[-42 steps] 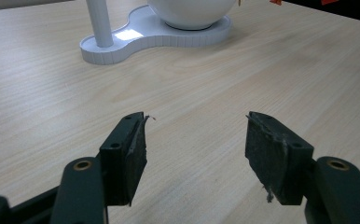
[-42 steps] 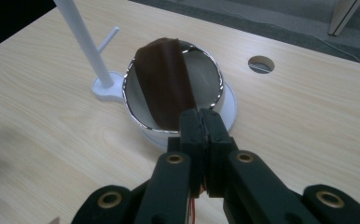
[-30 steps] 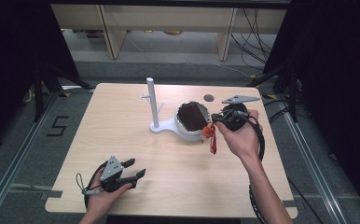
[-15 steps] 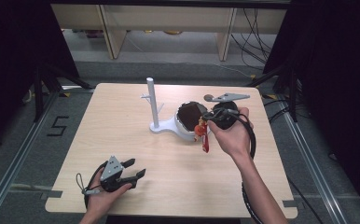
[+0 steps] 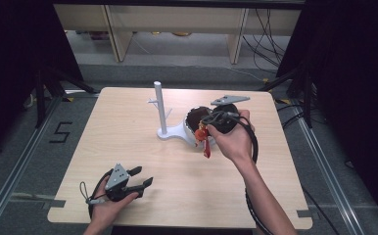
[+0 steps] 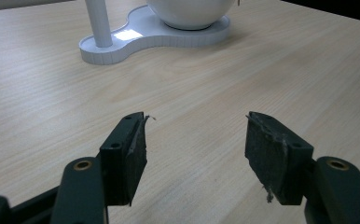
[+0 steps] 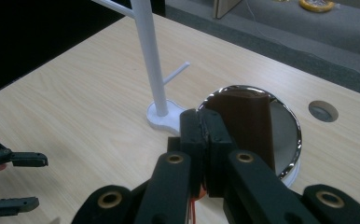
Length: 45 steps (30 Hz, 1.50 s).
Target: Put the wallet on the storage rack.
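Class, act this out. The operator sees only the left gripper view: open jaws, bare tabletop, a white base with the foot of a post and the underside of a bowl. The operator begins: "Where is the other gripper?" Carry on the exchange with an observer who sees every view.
Observer: The right gripper is at the rim of the bowl, with its jaws shut.
Operator: Is it holding anything?
Observer: Yes, a red strip hangs from its jaws, in front of the bowl.
Operator: What is higher up the post?
Observer: The post has short side pegs, and nothing hangs on them.
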Each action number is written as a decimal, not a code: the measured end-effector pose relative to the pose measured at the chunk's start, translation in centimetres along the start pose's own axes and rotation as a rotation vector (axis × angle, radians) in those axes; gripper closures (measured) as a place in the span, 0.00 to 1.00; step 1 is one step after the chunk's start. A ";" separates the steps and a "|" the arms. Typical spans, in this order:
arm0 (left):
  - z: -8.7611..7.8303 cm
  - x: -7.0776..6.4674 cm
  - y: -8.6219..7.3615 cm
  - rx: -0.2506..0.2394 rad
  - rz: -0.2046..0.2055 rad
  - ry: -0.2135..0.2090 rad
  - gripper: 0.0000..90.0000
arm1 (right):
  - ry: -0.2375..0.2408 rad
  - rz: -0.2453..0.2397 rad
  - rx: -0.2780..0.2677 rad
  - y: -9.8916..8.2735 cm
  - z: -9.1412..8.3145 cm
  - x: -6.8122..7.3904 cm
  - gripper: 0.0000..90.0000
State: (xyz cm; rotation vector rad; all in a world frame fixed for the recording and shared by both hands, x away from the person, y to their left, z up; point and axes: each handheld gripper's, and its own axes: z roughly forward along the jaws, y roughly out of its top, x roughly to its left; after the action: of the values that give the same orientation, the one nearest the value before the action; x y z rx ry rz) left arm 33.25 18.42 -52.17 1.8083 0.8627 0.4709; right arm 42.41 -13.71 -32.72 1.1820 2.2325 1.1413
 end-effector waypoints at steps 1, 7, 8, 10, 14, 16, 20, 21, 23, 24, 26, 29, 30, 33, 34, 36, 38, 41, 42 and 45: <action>0.0 0.0 0.0 0.000 0.000 0.000 0.42 | -0.002 -0.044 -0.012 0.1 0.2 -0.2 1.00; 0.0 0.0 0.0 0.001 -0.001 0.000 0.42 | 0.007 -0.021 -0.006 0.4 0.6 0.2 1.00; 0.0 0.0 0.0 0.000 -0.001 0.000 0.42 | 0.010 -0.016 -0.009 0.5 0.7 0.3 1.00; -0.1 0.0 0.0 0.007 0.001 0.003 0.42 | 0.012 -0.025 -0.010 0.6 0.8 0.4 1.00; 0.1 0.0 0.0 -0.008 -0.004 -0.006 0.42 | 0.020 -0.021 -0.013 0.9 1.2 0.7 1.00; 0.0 0.0 0.0 0.003 -0.001 0.001 0.42 | 0.020 -0.033 -0.015 1.1 1.5 0.8 1.00; 0.0 0.0 0.0 0.006 0.001 0.001 0.42 | 0.030 -0.031 -0.015 1.4 1.9 1.1 1.00; 0.0 0.0 0.0 -0.001 0.000 -0.002 0.42 | 0.034 -0.033 -0.020 1.5 2.0 1.2 1.00; 0.0 0.0 0.0 0.001 0.000 -0.001 0.42 | 0.035 -0.030 -0.013 1.7 2.1 1.4 1.00; 0.0 0.0 0.0 0.000 0.000 -0.002 0.42 | 0.031 -0.054 -0.027 1.8 2.3 1.3 1.00; 0.0 0.0 0.0 0.000 0.000 -0.002 0.42 | 0.040 -0.045 -0.024 2.0 2.5 1.6 1.00; 0.0 0.0 0.0 0.001 0.001 -0.003 0.42 | 0.041 -0.054 -0.030 2.2 2.8 1.7 1.00; 0.0 0.0 0.0 0.000 0.000 -0.002 0.42 | 0.037 -0.074 -0.031 2.2 2.9 1.7 1.00; 0.1 0.0 0.0 -0.008 -0.002 -0.011 0.42 | 0.047 -0.064 -0.033 2.3 3.2 1.9 1.00; 0.1 0.0 0.0 -0.002 -0.001 -0.011 0.42 | 0.045 -0.046 -0.029 2.4 3.3 2.1 1.00; 0.1 0.0 0.0 -0.007 -0.001 -0.010 0.42 | 0.045 -0.059 -0.031 2.4 3.4 2.1 1.00; 0.1 0.0 0.0 -0.006 0.000 -0.012 0.42 | 0.043 -0.072 -0.038 2.6 3.6 2.1 1.00; 0.1 0.0 0.0 -0.005 0.000 -0.013 0.42 | 0.055 -0.059 -0.037 2.8 3.9 2.4 1.00; 0.1 0.0 0.0 -0.005 0.000 -0.013 0.42 | 0.054 -0.061 -0.037 2.9 3.9 2.5 1.00; 0.1 0.0 0.0 -0.006 0.000 -0.013 0.42 | 0.055 -0.066 -0.038 3.2 4.1 2.6 1.00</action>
State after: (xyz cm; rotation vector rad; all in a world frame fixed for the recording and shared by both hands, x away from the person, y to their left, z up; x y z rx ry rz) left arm 33.29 18.37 -52.23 1.8039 0.8519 0.4607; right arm 45.09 -8.55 -32.55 1.0667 2.2624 1.1984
